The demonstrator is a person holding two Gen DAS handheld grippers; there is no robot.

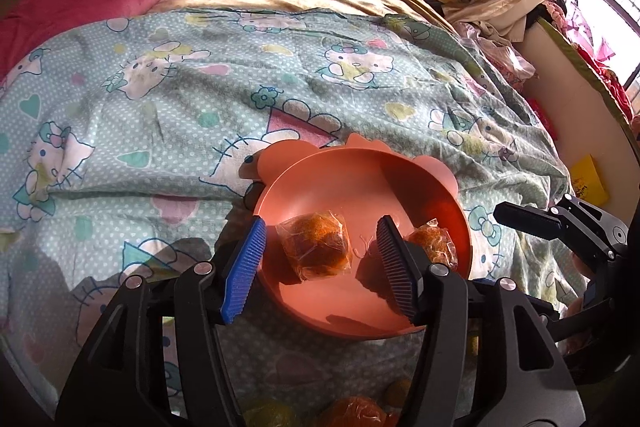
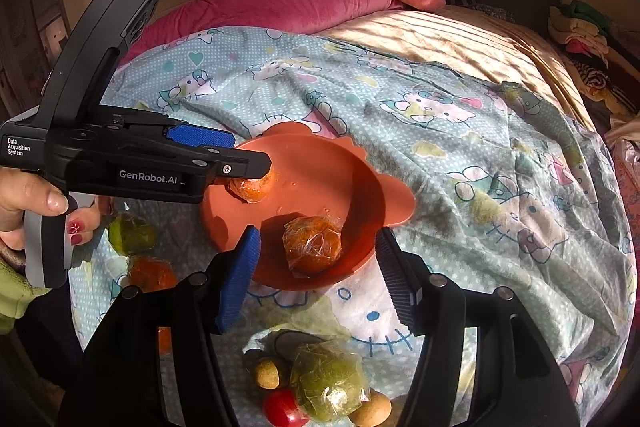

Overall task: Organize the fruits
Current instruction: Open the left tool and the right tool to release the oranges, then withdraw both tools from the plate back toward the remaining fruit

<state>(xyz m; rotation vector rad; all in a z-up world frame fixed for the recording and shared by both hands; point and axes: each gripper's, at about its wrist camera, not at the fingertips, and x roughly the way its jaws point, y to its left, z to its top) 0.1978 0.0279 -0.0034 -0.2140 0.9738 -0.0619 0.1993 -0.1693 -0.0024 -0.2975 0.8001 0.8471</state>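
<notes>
— So where do the fruits sit?
— Two film-wrapped oranges (image 1: pixel 314 245) lie in the salmon animal-shaped bowl (image 1: pixel 344 171) on the bed; more wait at six o'clock.
— Handling?
— Probably light, firm, with slippery crinkly wrap; take each across its middle.
— Fingers?
— Left gripper (image 1: pixel 318 263) spread around one orange; right gripper (image 2: pixel 316 275) spread, empty.

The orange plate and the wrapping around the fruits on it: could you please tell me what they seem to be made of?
The orange plate looks like moulded plastic or silicone: uniform colour, matte, soft sheen, rounded ear-shaped tabs on its rim. The wrapping on the orange fruit appears to be thin clear plastic film: crinkled, with bright glints, the fruit's colour showing through. The second wrapped fruit looks alike.
</notes>
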